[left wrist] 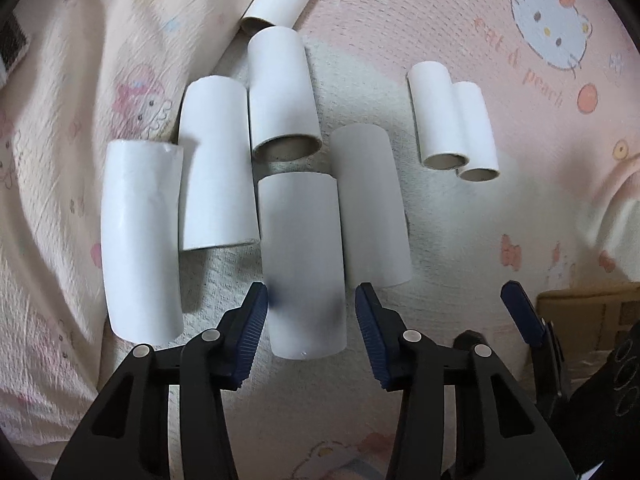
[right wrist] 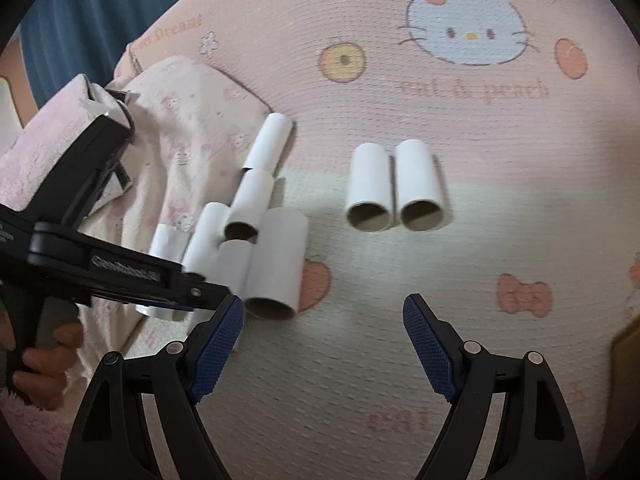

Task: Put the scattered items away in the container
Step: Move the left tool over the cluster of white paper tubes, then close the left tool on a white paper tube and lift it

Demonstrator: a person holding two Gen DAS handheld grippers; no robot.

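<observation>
Several white cardboard tubes lie on a pink cartoon-print mat (left wrist: 460, 8). In the left wrist view my left gripper (left wrist: 312, 304) is open, its jaws on either side of the near end of one tube (left wrist: 302, 264), not closed on it. More tubes (left wrist: 218, 168) lie to the left and behind, and a pair of tubes (left wrist: 452, 120) lies at the right. In the right wrist view my right gripper (right wrist: 323, 320) is open and empty over the mat, near the tube pair (right wrist: 394, 186). The left gripper's body (right wrist: 120, 276) covers part of the tube cluster (right wrist: 276, 264).
A crumpled pink cloth (right wrist: 192, 128) lies left of the tubes. A brown cardboard box (left wrist: 588, 312) shows at the right edge of the left wrist view, next to the right gripper's finger (left wrist: 520, 308). A blue curtain (right wrist: 100, 4) hangs at the back left.
</observation>
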